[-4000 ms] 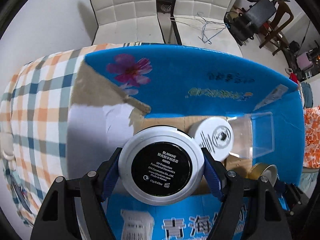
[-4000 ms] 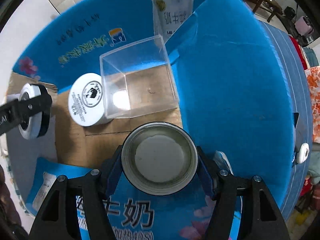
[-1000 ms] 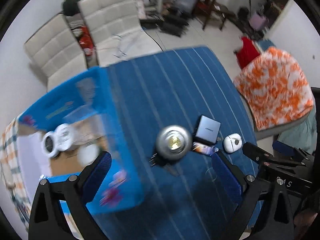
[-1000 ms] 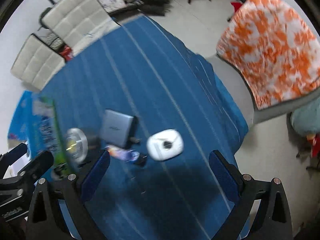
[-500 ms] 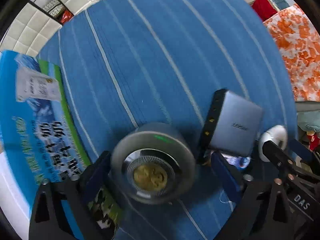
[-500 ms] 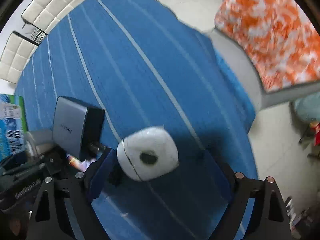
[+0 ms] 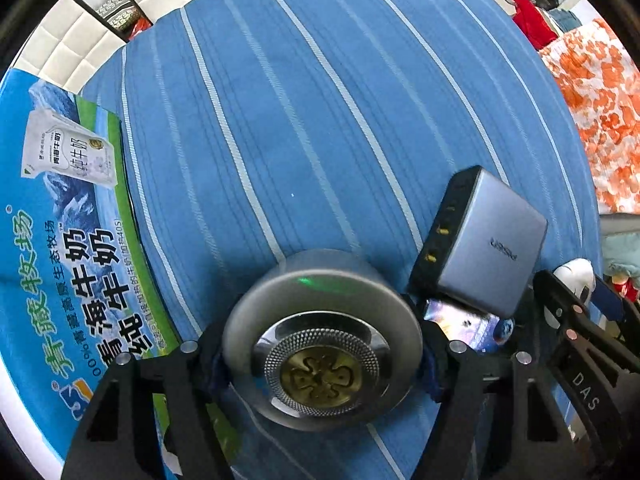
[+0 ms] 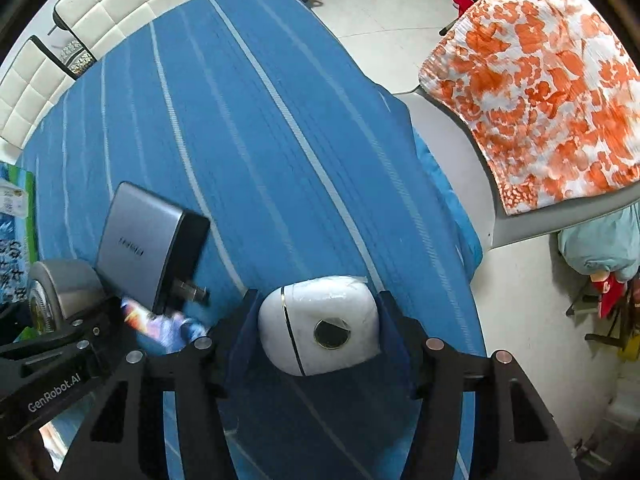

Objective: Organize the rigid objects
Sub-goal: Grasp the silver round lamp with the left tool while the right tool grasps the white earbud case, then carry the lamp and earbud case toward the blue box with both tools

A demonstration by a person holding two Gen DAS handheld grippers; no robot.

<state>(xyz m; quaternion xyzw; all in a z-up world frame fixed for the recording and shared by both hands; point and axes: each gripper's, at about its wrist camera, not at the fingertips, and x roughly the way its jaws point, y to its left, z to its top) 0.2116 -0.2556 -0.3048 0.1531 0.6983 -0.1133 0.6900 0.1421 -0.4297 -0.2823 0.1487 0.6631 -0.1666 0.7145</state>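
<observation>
Left wrist view: our left hand-held gripper (image 7: 322,354) is clenched on the tin (image 7: 322,344), which sits on the blue-striped bench (image 7: 312,120) just beside the charger (image 7: 486,244) and near the box (image 7: 52,248). We judge this the pick-up step; next comes a lift toward the box. A small packet (image 7: 460,322) is half hidden under the charger.

Right wrist view: our right hand-held gripper (image 8: 318,326) brackets the white case (image 8: 320,324), pads at its sides; whether they actually press it we cannot tell. What the packet holds is unclear.

Blue striped tablecloth (image 7: 320,120) carries grey charger (image 7: 488,248) and milk carton box (image 7: 60,240).
</observation>
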